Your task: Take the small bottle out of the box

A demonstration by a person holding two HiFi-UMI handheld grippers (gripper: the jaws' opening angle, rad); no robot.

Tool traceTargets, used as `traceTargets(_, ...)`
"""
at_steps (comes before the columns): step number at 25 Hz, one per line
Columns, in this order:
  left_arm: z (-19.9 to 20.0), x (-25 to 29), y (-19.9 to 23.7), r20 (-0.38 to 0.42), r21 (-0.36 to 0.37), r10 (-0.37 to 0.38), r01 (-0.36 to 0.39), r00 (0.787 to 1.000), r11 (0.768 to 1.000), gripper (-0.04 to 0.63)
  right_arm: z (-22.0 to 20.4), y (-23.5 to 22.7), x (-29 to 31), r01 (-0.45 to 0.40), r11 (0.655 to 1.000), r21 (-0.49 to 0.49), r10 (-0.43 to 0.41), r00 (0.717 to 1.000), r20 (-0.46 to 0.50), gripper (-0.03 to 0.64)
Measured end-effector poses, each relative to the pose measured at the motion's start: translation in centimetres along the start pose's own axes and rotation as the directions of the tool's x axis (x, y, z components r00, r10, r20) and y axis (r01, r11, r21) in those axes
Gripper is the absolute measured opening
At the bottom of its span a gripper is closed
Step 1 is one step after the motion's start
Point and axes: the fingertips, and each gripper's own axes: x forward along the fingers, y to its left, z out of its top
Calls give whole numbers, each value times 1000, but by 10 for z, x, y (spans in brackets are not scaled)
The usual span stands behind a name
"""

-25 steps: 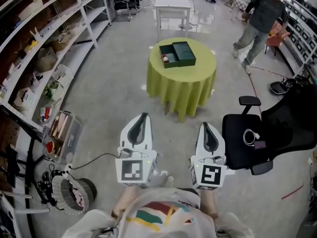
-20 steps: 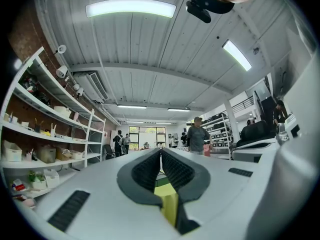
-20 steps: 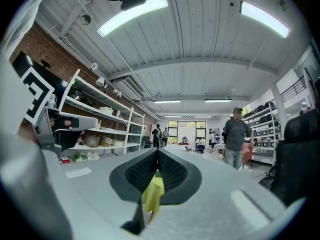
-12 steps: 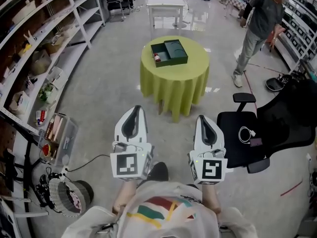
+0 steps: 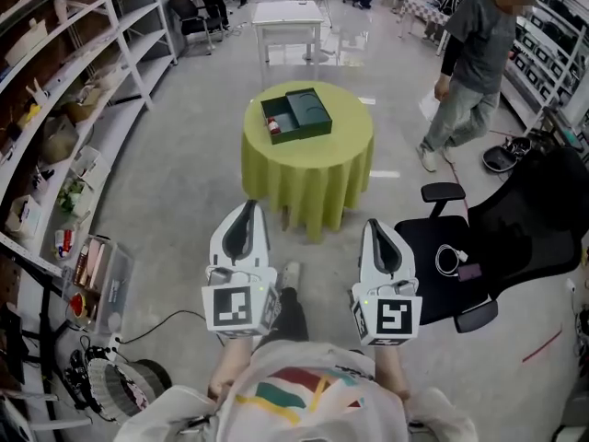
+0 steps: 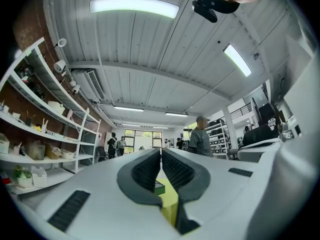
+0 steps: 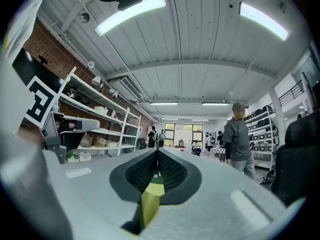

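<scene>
A dark green open box (image 5: 296, 115) lies on a round table with a yellow-green cloth (image 5: 308, 168), some way ahead of me across the floor. A small red and white bottle (image 5: 273, 125) stands in the box's left compartment. My left gripper (image 5: 247, 207) and right gripper (image 5: 374, 225) are held side by side in front of my chest, both pointing at the table and well short of it. Both are shut with nothing between their jaws. In the left gripper view a corner of the box (image 6: 158, 186) shows in the slit behind the jaws.
A person (image 5: 469, 58) walks at the right, beyond a black office chair (image 5: 492, 242). Metal shelves (image 5: 64, 99) line the left wall, with a clear bin (image 5: 97, 274) and a coil of cable (image 5: 129, 376) at their foot. A white table (image 5: 290, 17) stands behind the round one.
The round table has drawn nearer and slid left and down in the head view as I walk toward it. Both grippers stayed shut. The person at the right has stepped left.
</scene>
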Motion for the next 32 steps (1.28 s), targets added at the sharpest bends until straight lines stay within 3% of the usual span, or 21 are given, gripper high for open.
traceTargets(12, -39, 136, 31, -4, -42, -54, 53, 999, 998, 21, -20, -33, 112, 38, 999, -31, -39, 999, -21, 5)
traceTargets(22, -46, 312, 70, -15, -37, -141, 140, 990, 989, 21, -8, -55, 296, 31, 999, -44, -31, 1000, -3, 5)
traceTargets(32, -60, 416, 133, -34, -53, -101, 99, 994, 994, 21, -7, -49, 426, -19, 999, -34, 19, 1000, 8, 5)
